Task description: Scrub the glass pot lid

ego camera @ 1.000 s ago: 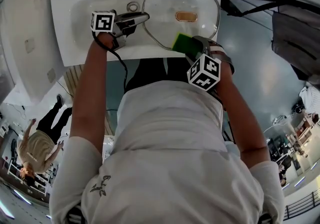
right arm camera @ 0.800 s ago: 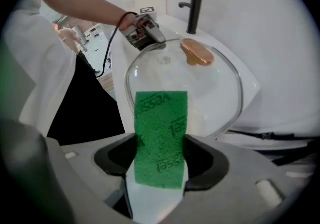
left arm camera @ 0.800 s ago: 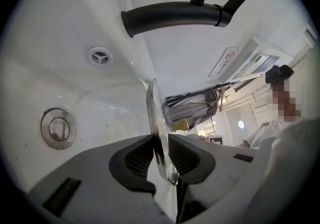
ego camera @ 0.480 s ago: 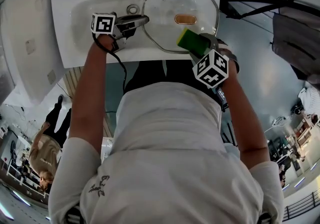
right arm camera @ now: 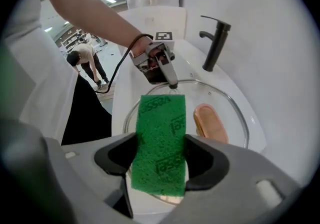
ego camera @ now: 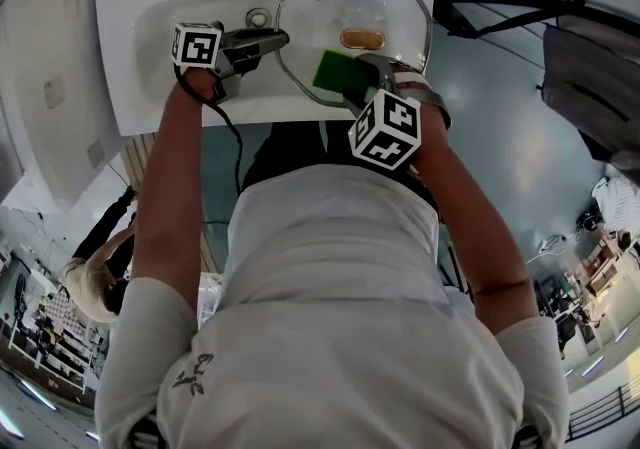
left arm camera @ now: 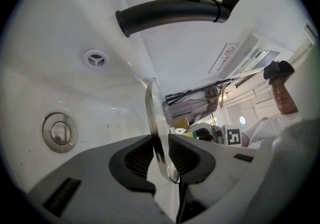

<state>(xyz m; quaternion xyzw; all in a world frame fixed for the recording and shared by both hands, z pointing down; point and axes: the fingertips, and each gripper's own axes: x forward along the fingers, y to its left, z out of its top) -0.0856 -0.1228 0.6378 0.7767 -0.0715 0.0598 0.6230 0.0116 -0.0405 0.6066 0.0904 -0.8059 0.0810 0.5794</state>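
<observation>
Sponge (ego camera: 333, 70) slid left; right jaws clamp it, left jaws lid (ego camera: 330, 12).

Green sponge (right arm camera: 161, 138): one word stamped into its face several times, dark green on green. In the right gripper view it shows upside down. A double "SS" in the middle can be made out; the rest is uncertain, so no sure reading.

Sign (left arm camera: 227, 58) on a white panel beyond the black tap (left arm camera: 170, 13): a round crossed-out symbol with lines of print beside it, too small to read.

White shirt (ego camera: 330, 317): small dark script mark (ego camera: 196, 373) near the shoulder, illegible.
</observation>
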